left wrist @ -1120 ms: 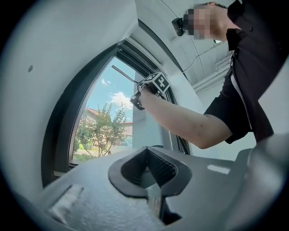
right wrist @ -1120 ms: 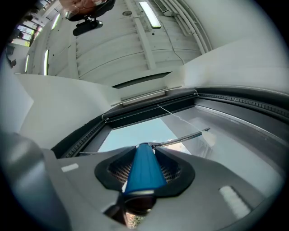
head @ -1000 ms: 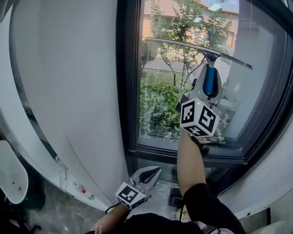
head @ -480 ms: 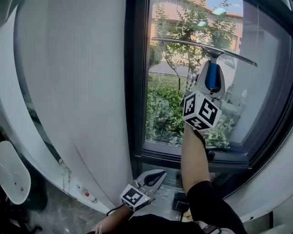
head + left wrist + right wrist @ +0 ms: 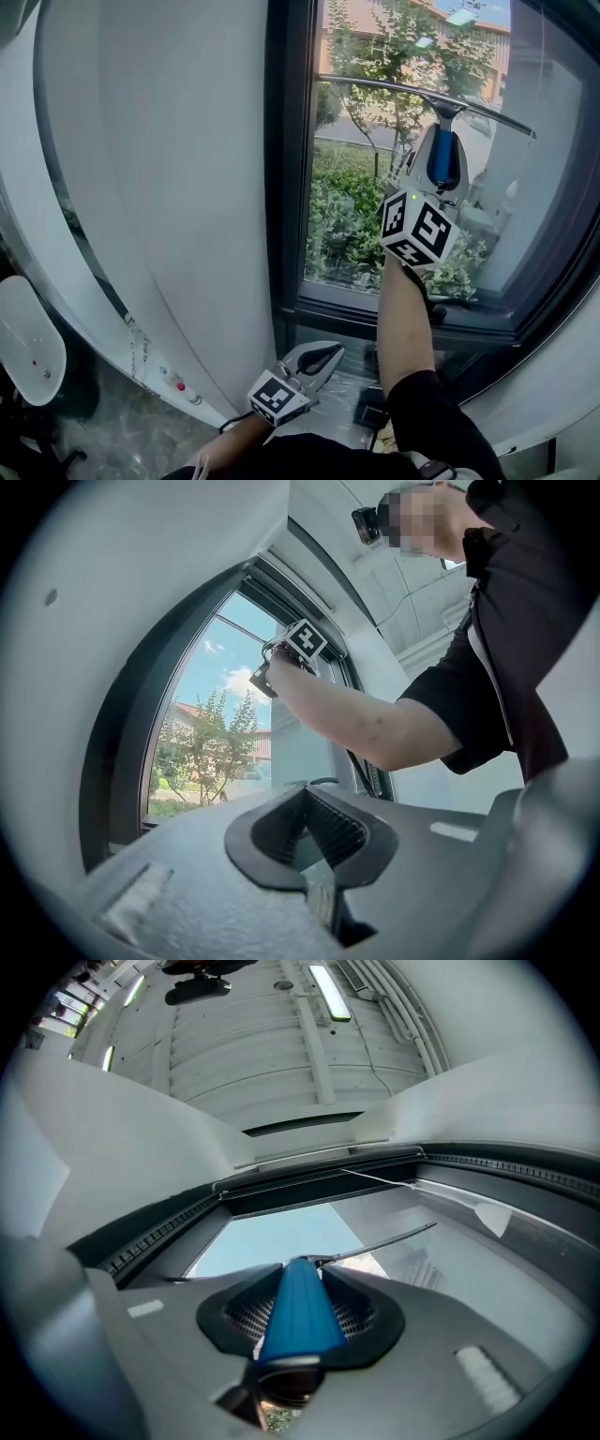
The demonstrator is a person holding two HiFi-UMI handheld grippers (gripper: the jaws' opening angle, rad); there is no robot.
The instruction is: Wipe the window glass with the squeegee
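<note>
The right gripper (image 5: 442, 155) is clamped on the blue handle (image 5: 298, 1316) of the squeegee (image 5: 412, 92), which stands up out of its jaws. Straight beyond the jaws, the long thin blade lies across the window glass (image 5: 356, 206), high on the pane and sloping down towards its right end. The blade's left end sits just beside the dark window frame (image 5: 286, 187).

Compared with a second ago, the gripper and blade have climbed a little further from the sill below them. The tool seems to be working the upper part of the pane, with most of the glass beneath the blade probably still to cover.

Well below and to the left of the squeegee, the left gripper (image 5: 314, 358) hangs idle, its jaws closed together on nothing.
</note>
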